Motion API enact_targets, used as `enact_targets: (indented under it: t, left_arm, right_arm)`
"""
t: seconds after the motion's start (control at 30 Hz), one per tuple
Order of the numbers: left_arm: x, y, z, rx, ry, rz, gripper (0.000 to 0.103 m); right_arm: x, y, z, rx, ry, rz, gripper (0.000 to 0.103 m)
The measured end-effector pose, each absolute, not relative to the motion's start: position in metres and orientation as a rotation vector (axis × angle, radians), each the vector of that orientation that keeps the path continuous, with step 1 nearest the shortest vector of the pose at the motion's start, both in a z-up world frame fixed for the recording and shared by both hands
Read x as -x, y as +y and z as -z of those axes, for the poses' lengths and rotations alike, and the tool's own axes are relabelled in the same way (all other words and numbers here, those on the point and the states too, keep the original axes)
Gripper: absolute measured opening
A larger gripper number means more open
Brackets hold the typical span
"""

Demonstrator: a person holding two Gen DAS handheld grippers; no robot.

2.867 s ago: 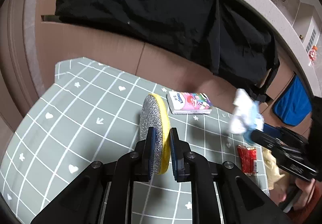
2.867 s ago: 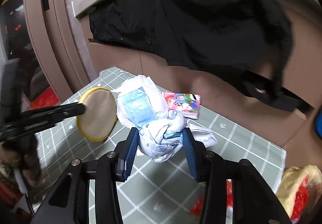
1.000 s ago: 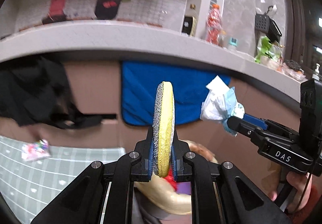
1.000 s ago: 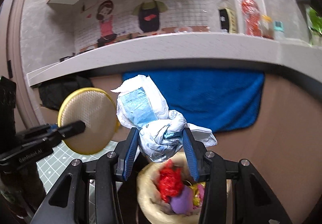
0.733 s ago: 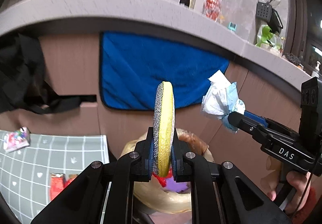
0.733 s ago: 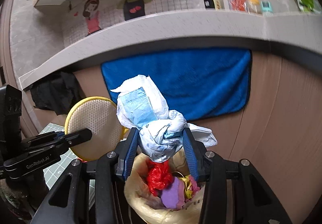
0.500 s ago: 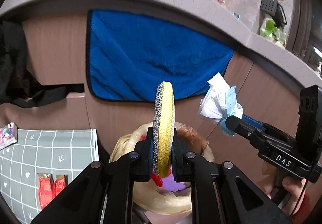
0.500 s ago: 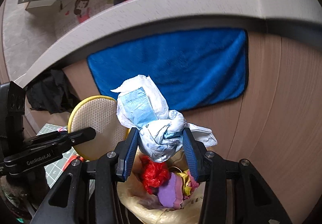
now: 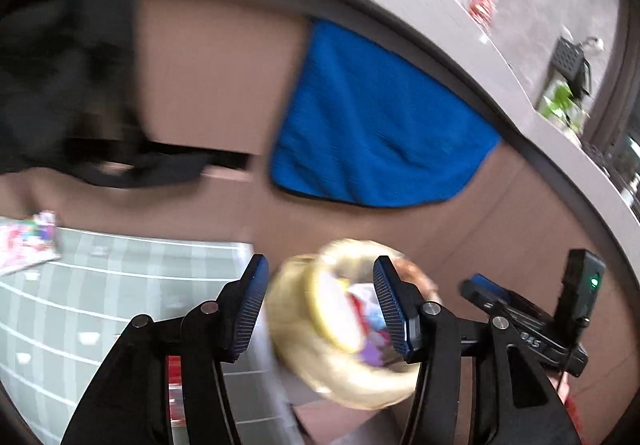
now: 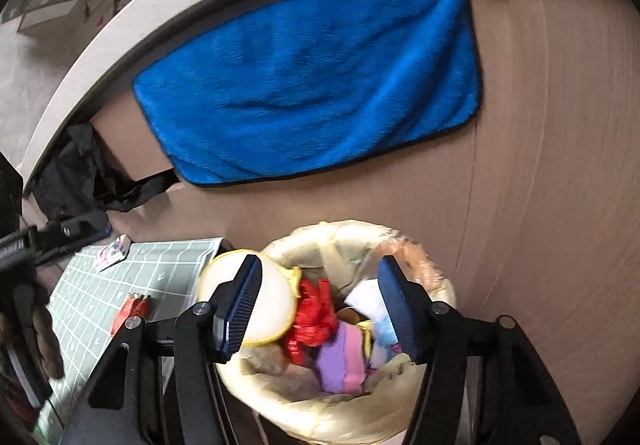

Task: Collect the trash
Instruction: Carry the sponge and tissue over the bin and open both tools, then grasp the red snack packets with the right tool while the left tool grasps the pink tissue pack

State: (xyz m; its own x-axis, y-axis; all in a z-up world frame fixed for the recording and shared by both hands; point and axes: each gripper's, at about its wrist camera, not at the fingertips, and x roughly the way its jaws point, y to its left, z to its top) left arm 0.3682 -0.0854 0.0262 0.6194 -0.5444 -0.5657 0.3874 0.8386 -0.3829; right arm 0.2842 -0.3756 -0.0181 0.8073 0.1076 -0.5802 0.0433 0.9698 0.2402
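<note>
My left gripper (image 9: 319, 273) hangs over the cream-lined trash bin (image 9: 352, 385), its jaws opening with nothing gripped. The round yellow scouring sponge (image 9: 332, 317) is loose below them, tilted inside the bin's left rim. Above the same bin (image 10: 332, 417) my right gripper (image 10: 320, 269) also has its jaws opening, and they are empty. The sponge (image 10: 276, 305) leans at the bin's left side. The white and blue crumpled wad (image 10: 374, 305) lies among red and purple trash at the right. The right gripper's blue tip (image 9: 480, 285) shows at the right of the left wrist view.
A green grid mat (image 10: 120, 273) covers the table left of the bin, with red wrappers (image 10: 134, 307) and a colourful tissue pack (image 10: 114, 251) on it. A blue towel (image 10: 312, 85) and black cloth (image 10: 80, 169) hang on the brown wall behind.
Both grippers sank toward the bin and went from shut to open. The sponge left the left jaws and the wad left the right jaws; both now lie in the bin.
</note>
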Motion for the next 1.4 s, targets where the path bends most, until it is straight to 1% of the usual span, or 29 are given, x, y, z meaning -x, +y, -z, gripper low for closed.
enact_targets:
  t: [0.2, 0.33, 0.57, 0.73, 0.97, 1.1, 1.23, 1.3, 1.4]
  left_arm:
    - [-0.36, 0.016, -0.038, 0.26, 0.663, 0.375, 0.054]
    - [-0.353, 0.072, -0.04, 0.272, 0.637, 0.29, 0.054]
    - [-0.339, 0.158, -0.031, 0.316, 0.616, 0.228, 0.055]
    - [-0.332, 0.196, -0.012, 0.353, 0.632, 0.218, 0.055]
    - [-0.321, 0.245, 0.02, 0.406, 0.667, 0.193, 0.055]
    - [-0.321, 0.256, 0.032, 0.405, 0.678, 0.179, 0.056]
    - [-0.33, 0.252, 0.042, 0.378, 0.689, 0.216, 0.057]
    - [-0.339, 0.244, 0.046, 0.348, 0.695, 0.257, 0.057]
    - [-0.355, 0.229, 0.049, 0.283, 0.691, 0.311, 0.057]
  right_arm:
    - [-0.281, -0.318, 0.004, -0.21, 0.607, -0.14, 0.058]
    - [-0.291, -0.267, 0.006, -0.188, 0.631, -0.233, 0.058]
    - [-0.322, -0.169, 0.053, -0.184, 0.808, -0.349, 0.058]
    - [-0.34, -0.117, 0.085, -0.133, 0.906, -0.33, 0.058]
    - [-0.357, -0.075, 0.102, -0.082, 0.955, -0.284, 0.058]
    - [-0.365, -0.053, 0.106, -0.01, 0.958, -0.264, 0.062]
    - [-0.37, -0.036, 0.109, 0.07, 0.962, -0.253, 0.074]
    - [-0.371, -0.026, 0.112, 0.139, 0.959, -0.237, 0.076]
    - [-0.376, -0.026, 0.114, 0.135, 0.955, -0.255, 0.082]
